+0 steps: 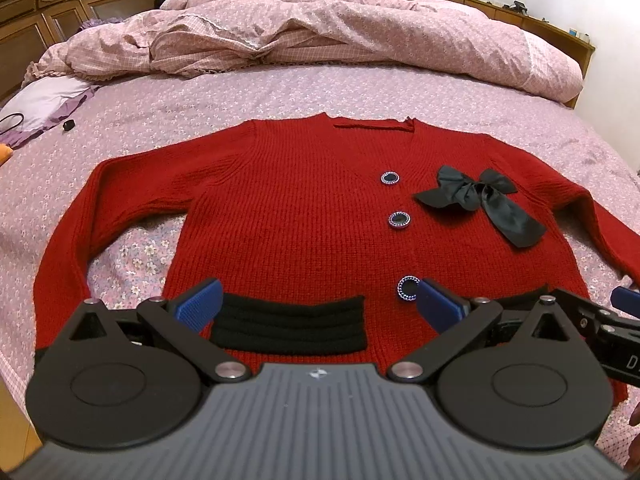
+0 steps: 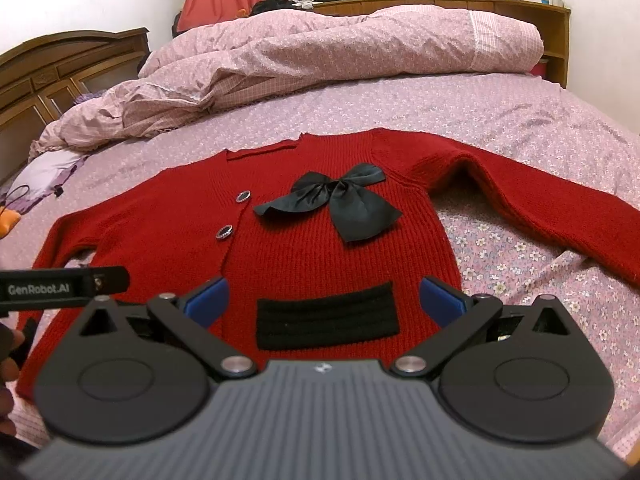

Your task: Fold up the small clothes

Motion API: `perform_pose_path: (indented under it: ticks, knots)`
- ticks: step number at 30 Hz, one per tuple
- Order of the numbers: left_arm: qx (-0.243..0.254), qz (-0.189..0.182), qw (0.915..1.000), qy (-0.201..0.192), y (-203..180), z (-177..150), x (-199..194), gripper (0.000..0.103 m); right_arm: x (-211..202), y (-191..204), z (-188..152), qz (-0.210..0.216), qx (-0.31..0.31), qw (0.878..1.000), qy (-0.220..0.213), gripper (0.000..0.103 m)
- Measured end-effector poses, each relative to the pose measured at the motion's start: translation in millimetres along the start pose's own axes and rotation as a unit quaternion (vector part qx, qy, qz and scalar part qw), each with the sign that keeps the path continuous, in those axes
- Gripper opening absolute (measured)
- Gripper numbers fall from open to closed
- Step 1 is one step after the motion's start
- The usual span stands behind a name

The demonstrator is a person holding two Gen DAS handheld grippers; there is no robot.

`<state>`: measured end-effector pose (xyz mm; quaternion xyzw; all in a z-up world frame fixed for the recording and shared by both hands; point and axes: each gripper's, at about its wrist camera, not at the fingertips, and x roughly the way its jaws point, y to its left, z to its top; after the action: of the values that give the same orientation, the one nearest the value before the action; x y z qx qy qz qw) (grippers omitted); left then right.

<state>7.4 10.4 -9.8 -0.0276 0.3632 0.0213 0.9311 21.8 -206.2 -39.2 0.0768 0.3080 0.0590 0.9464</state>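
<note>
A small red knit cardigan lies flat and face up on the bed, sleeves spread to both sides. It has a black bow, round dark buttons and black pocket bands. My left gripper hovers open over the hem at the left pocket band, nothing between its blue fingers. My right gripper hovers open over the right pocket band. The right gripper shows at the left wrist view's right edge.
The bed sheet is lilac with small flowers. A rumpled pink duvet is heaped at the far side. A purple cloth and small items lie at far left. A wooden headboard stands left.
</note>
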Motion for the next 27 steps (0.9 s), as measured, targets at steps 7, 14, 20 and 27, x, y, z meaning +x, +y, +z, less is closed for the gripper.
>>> perform_pose_path:
  ticks: [7,14,20,27]
  knots:
    - [-0.001,0.001,1.0,0.0,0.2,-0.1,-0.1,0.103,0.2,0.5,0.7,0.0,0.0,1.0,0.001,0.103]
    - [-0.002,0.001,1.0,0.001,0.9,-1.1,0.3,0.103,0.3,0.6,0.6,0.0,0.0,1.0,0.002,0.103]
    - [-0.002,0.002,1.0,0.002,2.0,-2.5,0.8,0.103,0.6,0.7,0.7,0.0,0.0,1.0,0.002,0.103]
    - [-0.003,0.002,1.0,0.002,2.2,-2.8,0.6,0.103,0.4,0.4,-0.6,-0.001,0.0,1.0,0.003,0.103]
